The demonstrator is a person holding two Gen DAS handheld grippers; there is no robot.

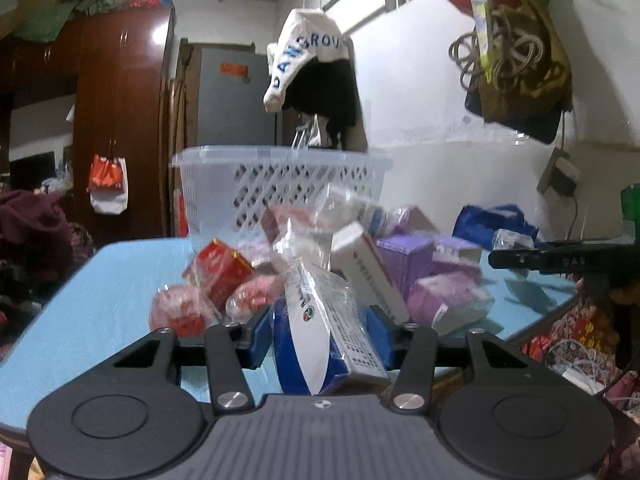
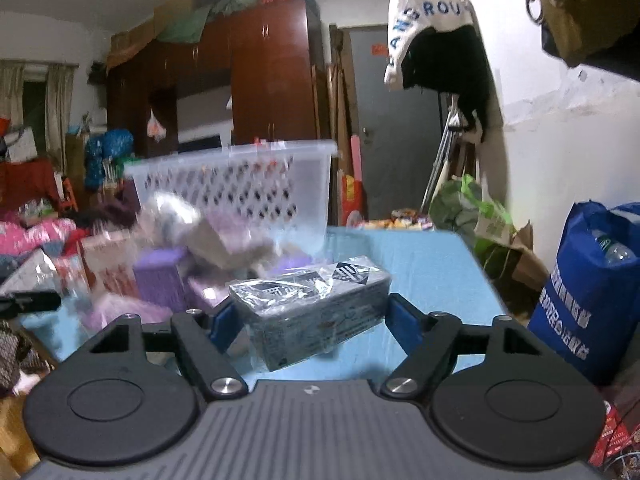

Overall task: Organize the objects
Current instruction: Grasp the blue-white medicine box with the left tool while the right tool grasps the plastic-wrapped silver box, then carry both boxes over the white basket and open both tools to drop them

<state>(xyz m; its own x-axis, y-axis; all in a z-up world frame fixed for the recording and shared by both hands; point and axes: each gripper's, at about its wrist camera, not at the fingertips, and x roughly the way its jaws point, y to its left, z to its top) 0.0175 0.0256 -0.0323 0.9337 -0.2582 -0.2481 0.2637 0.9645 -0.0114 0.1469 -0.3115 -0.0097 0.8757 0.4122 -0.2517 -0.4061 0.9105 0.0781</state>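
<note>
Two grippers work a blue bench: the left gripper clamps a film-wrapped white-and-blue box, the right gripper brackets a grey wrapped box lying crosswise, basket at 12 o'clock. Both look light, stiff, slippery; flat sides seem safest.

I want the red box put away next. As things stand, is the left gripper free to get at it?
Probably not yet: the left gripper is shut on a blue and white box. The red box lies uncovered just beyond on the table.
</note>
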